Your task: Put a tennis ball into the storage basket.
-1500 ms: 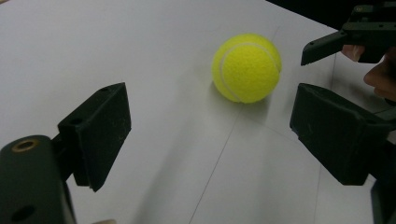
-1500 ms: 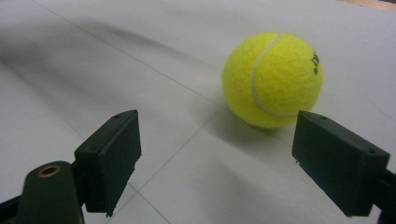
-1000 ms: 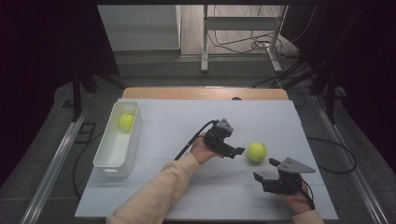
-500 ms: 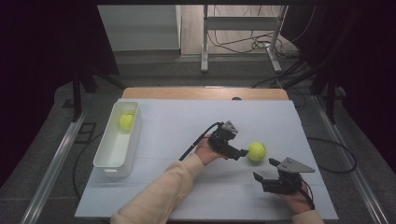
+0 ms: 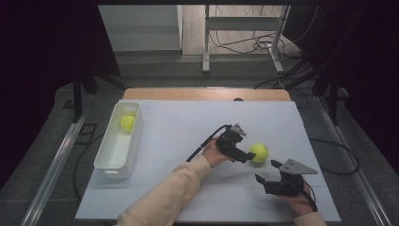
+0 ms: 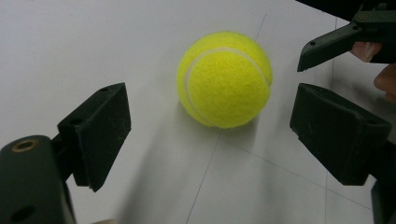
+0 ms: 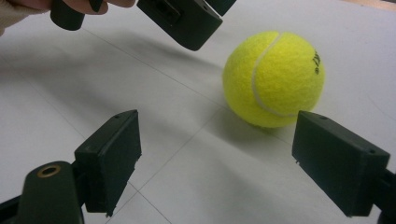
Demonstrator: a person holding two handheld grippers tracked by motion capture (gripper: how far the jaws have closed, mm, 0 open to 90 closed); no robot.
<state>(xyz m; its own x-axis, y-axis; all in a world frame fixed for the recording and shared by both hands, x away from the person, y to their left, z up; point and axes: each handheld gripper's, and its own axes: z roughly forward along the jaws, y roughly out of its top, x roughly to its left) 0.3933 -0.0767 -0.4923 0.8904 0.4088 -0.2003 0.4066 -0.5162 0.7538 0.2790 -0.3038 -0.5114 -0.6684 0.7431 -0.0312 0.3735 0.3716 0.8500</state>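
The table (image 5: 188,117) had a white top with a wooden edge (image 5: 207,93) at 12 o'clock. Beyond it lay a grey floor (image 5: 155,70) and a pale panel (image 5: 139,26) at 11 o'clock. A metal stand (image 5: 242,28) with loose cables (image 5: 244,44) stood at 1 o'clock. Darkness closed both sides.

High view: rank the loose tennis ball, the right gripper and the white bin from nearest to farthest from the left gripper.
From the left gripper:
1. Loose tennis ball, just off its jaws.
2. Right gripper, toward the table's near edge.
3. White bin, far left.
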